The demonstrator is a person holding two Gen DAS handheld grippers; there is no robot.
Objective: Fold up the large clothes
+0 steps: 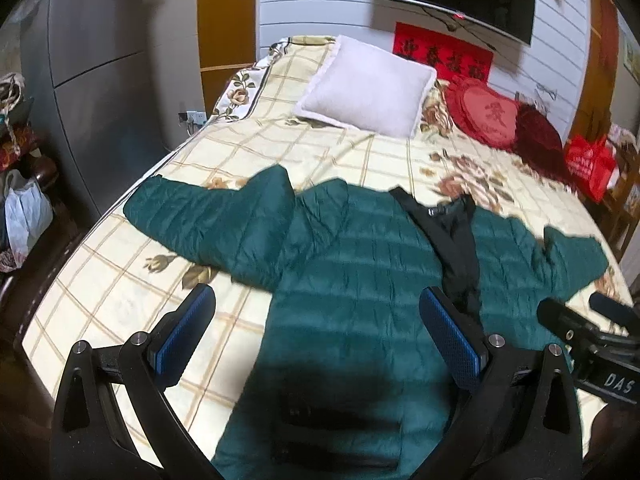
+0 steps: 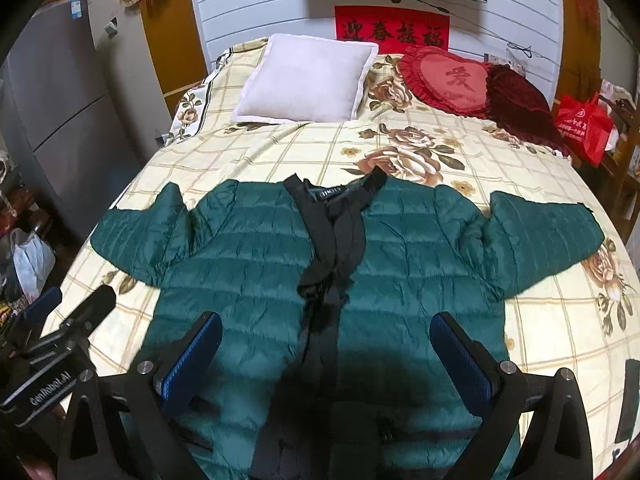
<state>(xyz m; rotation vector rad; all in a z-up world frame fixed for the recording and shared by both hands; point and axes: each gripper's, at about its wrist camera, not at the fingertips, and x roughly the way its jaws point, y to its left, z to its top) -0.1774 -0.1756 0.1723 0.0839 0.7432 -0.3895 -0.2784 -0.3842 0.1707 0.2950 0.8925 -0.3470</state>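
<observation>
Lying on bed [image 2: 280, 152]: green puffer jacket [image 2: 256, 264], sleeves spread toward 9 and 3 o'clock.
Hand-held grippers: left [image 1: 320, 336], right [image 2: 326, 354], both released.
Right view only: red bag [image 2: 582, 126], contents hidden.

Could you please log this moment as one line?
green jacket flat on bed | sleeves spread | left gripper, right gripper open above

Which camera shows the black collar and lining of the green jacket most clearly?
The right wrist view: the black collar sits central, sharp, its label visible, on the green jacket. In the left wrist view the collar is off to the right and blurred.
</observation>
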